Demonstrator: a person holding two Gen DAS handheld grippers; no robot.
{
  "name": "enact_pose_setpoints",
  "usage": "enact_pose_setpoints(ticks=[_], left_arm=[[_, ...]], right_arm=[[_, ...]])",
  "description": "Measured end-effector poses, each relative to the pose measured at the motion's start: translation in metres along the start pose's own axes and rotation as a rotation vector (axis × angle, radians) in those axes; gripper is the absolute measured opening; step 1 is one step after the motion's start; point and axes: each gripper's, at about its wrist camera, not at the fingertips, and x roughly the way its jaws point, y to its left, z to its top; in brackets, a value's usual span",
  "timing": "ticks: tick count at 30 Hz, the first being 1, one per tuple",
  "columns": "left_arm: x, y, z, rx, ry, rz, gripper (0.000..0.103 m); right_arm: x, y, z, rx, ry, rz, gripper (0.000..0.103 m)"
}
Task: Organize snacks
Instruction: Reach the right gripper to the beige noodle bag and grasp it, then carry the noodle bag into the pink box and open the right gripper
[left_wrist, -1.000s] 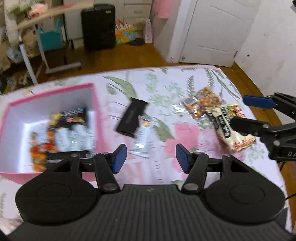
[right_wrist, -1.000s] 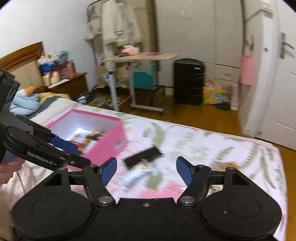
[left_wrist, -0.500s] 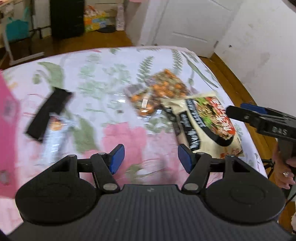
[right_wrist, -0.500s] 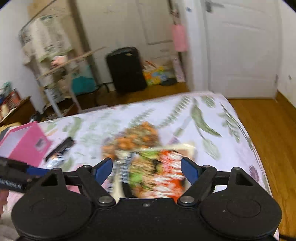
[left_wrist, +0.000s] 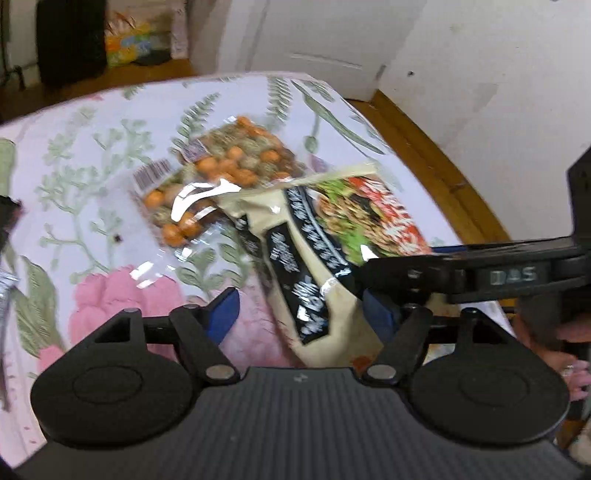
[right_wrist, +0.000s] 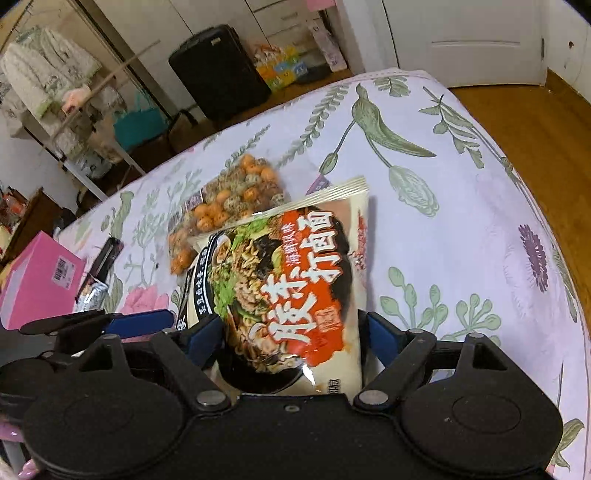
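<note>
Noodle packet (right_wrist: 291, 295) lies between the right tool's (right_wrist: 295, 332) spread fingers; left tool (left_wrist: 303, 314) gapes too.

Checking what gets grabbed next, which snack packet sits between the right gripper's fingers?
The noodle packet, cream with a red label; the clear bag of orange balls lies beyond it.

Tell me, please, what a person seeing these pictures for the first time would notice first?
The big noodle packet with red and black print draws the eye: it lies on the flowered bedsheet, its near end between the open fingers of the right claw. Just behind it lies a clear bag of orange and speckled snack balls, partly under the packet's far edge. At far left stands a pink box.
</note>
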Motion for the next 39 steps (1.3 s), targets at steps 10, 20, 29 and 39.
enact_pose_setpoints(ticks=[10,20,29,39], left_arm=[[-0.026,0.018,-0.011,-0.053,0.066,-0.083,0.055],[-0.103,0.056,-0.043,-0.118,0.096,-0.064,0.055],[-0.182,0.07,-0.066,-0.106,0.063,0.045,0.055],[-0.269,0.107,-0.079,-0.175,-0.03,0.163,0.056]], right_arm=[[-0.006,0.032,0.0,0.026,0.135,0.0,0.082],[-0.02,0.101,-0.02,-0.079,0.249,0.093,0.069],[-0.034,0.171,-0.034,-0.205,0.25,0.189,0.067],[-0.042,0.258,-0.028,-0.351,0.233,0.283,0.066]])
